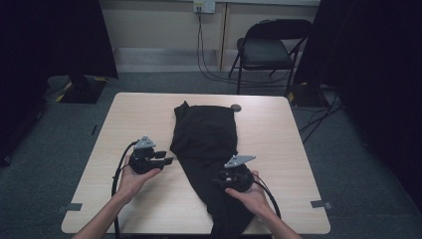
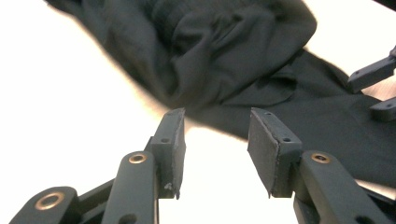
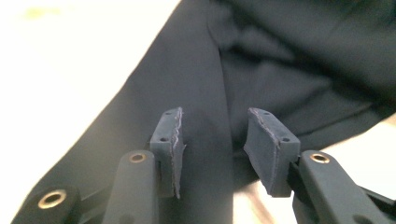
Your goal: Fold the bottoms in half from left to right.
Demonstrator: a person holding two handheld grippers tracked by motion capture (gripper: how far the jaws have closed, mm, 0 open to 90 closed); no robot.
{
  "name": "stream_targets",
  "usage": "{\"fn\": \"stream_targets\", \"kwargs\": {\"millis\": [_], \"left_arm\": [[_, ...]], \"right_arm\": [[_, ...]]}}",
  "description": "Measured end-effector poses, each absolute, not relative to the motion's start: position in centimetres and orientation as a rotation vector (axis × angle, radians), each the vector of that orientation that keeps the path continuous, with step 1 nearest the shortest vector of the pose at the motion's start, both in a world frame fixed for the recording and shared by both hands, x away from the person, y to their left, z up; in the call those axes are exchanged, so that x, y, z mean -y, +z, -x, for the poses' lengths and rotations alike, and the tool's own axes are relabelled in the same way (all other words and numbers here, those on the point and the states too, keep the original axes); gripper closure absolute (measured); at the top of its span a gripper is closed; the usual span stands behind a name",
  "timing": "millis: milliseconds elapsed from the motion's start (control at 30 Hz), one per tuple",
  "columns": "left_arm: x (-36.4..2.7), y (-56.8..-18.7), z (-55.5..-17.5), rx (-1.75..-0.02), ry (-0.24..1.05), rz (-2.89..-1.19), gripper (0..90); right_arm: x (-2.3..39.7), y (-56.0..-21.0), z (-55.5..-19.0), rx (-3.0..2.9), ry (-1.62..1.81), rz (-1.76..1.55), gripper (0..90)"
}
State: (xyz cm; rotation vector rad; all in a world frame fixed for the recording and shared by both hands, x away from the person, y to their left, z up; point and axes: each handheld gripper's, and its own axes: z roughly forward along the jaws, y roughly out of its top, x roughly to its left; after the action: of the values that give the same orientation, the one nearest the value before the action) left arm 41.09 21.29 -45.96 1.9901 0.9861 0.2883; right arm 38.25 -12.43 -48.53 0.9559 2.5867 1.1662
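- A black garment (image 1: pixel 206 149) lies lengthwise down the middle of the light wooden table (image 1: pixel 278 144), bunched at its far part, with its near end hanging over the near edge.
- The left gripper (image 1: pixel 168 158), held in the person's left hand (image 1: pixel 133 180), sits just beside the garment's left edge; in the left gripper view its jaws stand partly apart with only bare table and cloth beyond them, gripping nothing.
- The right gripper (image 1: pixel 219 178), in the right hand (image 1: pixel 254 196), hovers over the garment's lower part; in the right gripper view its jaws are likewise partly apart and empty.
- A small dark round object (image 1: pixel 236 107) lies by the garment's far corner.
- A folding chair (image 1: pixel 266 50) stands beyond the table.
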Motion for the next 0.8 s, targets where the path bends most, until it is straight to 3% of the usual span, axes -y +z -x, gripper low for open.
{"fn": "stream_targets", "kwargs": {"millis": [33, 200, 267, 533, 700, 800], "left_arm": [[-21.5, -46.0, -41.1, -0.994, 0.287, -1.979, 56.4], [-21.6, -46.0, -41.2, -1.002, 0.303, -1.961, 55.9], [-21.4, -45.9, -41.2, -0.995, 0.306, -1.963, 55.5], [-21.1, -45.9, -41.2, -0.992, 0.301, -1.969, 54.7], [-20.8, -46.3, -41.0, -0.961, 0.265, -2.010, 54.5], [-20.2, -46.4, -40.6, -0.929, 0.239, -2.025, 55.2]], "right_arm": [[12.2, -49.0, -38.3, -2.603, 1.131, -0.956, 57.0], [11.7, -48.0, -37.7, -2.616, 1.247, -0.919, 86.7], [10.9, -46.9, -37.2, -2.623, 1.334, -0.884, 90.0], [3.2, -44.9, -35.5, -2.718, 1.462, -0.653, 89.6], [0.6, -45.6, -35.3, -2.760, 1.456, -0.620, 68.1], [1.9, -45.2, -36.0, -2.705, 1.468, -0.687, 62.7]]}}
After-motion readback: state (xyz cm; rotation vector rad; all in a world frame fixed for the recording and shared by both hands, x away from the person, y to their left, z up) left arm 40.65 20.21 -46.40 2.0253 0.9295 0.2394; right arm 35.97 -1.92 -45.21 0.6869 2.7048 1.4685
